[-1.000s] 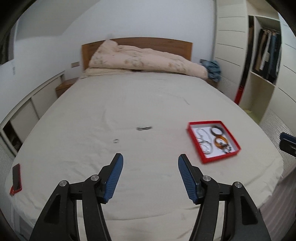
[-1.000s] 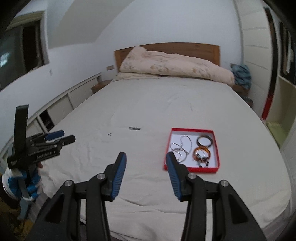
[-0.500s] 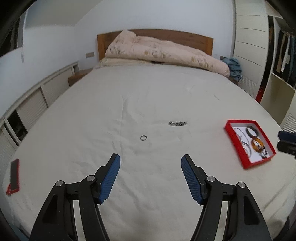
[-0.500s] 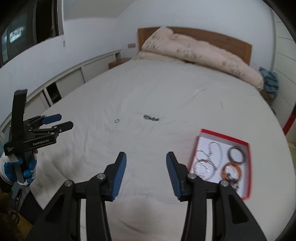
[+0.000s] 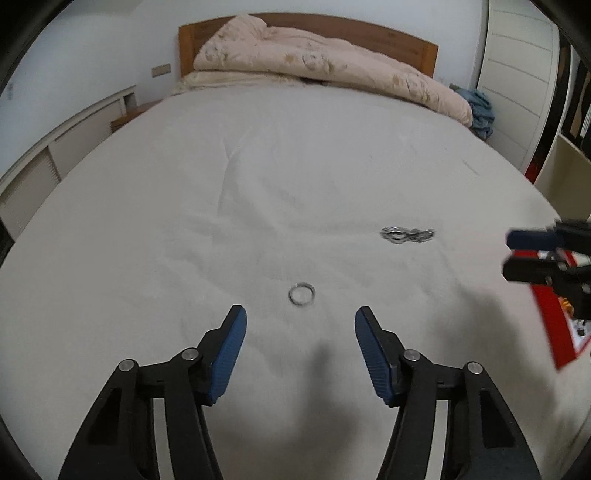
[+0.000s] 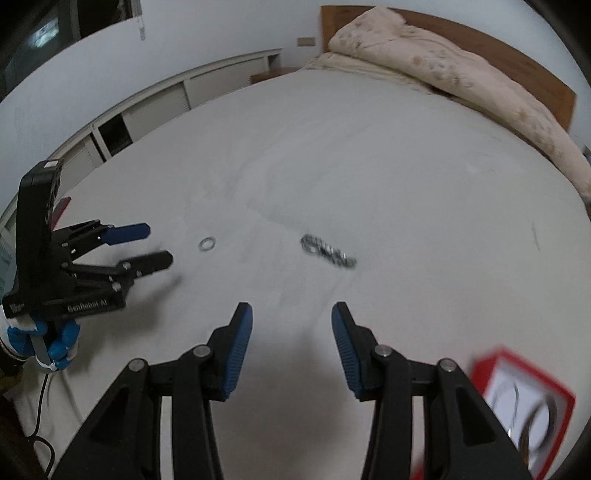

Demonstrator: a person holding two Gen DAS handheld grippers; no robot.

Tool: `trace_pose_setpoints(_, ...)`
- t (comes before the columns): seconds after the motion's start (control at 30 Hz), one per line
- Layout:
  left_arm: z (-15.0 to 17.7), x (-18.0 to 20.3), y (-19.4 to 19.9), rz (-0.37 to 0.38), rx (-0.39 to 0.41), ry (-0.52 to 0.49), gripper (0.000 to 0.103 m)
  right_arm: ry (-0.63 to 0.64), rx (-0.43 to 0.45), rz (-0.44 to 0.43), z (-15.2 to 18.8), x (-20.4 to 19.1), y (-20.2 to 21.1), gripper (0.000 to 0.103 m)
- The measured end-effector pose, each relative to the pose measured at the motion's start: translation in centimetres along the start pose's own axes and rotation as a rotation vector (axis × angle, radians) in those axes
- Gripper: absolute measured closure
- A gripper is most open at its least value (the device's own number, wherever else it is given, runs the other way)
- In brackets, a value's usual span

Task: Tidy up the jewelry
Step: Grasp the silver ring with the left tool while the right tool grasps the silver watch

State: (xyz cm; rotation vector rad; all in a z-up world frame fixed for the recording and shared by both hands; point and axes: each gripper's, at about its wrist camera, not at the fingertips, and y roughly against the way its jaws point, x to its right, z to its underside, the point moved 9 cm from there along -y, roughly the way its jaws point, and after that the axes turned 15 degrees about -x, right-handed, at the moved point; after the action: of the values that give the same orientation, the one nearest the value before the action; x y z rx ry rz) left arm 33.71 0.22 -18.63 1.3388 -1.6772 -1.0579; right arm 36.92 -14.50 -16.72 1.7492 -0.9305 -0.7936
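A small silver ring [image 5: 301, 294] lies on the bed sheet just ahead of my open, empty left gripper [image 5: 300, 318]; it also shows in the right wrist view [image 6: 207, 243]. A silver chain [image 5: 407, 235] lies farther right, and ahead of my open, empty right gripper [image 6: 291, 312] in its own view [image 6: 328, 252]. The red jewelry tray [image 6: 532, 406] holding bracelets and chains sits at the lower right; its edge shows in the left wrist view [image 5: 554, 332] behind the right gripper [image 5: 513, 254]. The left gripper [image 6: 159, 245] appears at the left, near the ring.
A folded pink duvet [image 5: 325, 70] lies against the wooden headboard [image 5: 388, 33]. White low cabinets [image 6: 147, 107] run along the left wall. A wardrobe [image 5: 517, 74] stands on the right. A red phone [image 6: 61, 210] lies near the bed's left edge.
Both grippers have moved forward and down toward the sheet. The ring now lies just ahead of the left fingers, the chain ahead of the right. The tray has slid toward the frames' right edges.
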Motion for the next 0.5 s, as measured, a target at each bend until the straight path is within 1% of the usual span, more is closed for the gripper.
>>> trace_pose_setpoints(0.13,-0.8,-0.1,-2.7,0.011,-0.025,-0.023,0.047,0.064,-0.023,0.006,-3.1,0.6,-3.5,0.060)
trace_pose_setpoints(0.27,-0.8,0.1,-4.1,0.022,-0.037,-0.039,0.048,0.099,-0.047,0.002,-5.0,1.4,-6.4,0.060)
trace_pose_setpoints(0.43,-1.0,0.2,-4.5,0.025,-0.041,-0.045,0.050,0.124,-0.085,0.008,-5.6,2.0,-9.1,0.060)
trace_pose_setpoints(0.47,-0.9,0.2,-4.5,0.026,-0.041,-0.047,0.051,0.129,-0.090,0.015,-5.5,2.1,-9.5,0.060)
trace_pose_setpoints(0.5,-0.8,0.4,-4.4,0.029,-0.039,-0.050,0.054,0.133,-0.094,0.016,-5.6,2.1,-9.9,0.060)
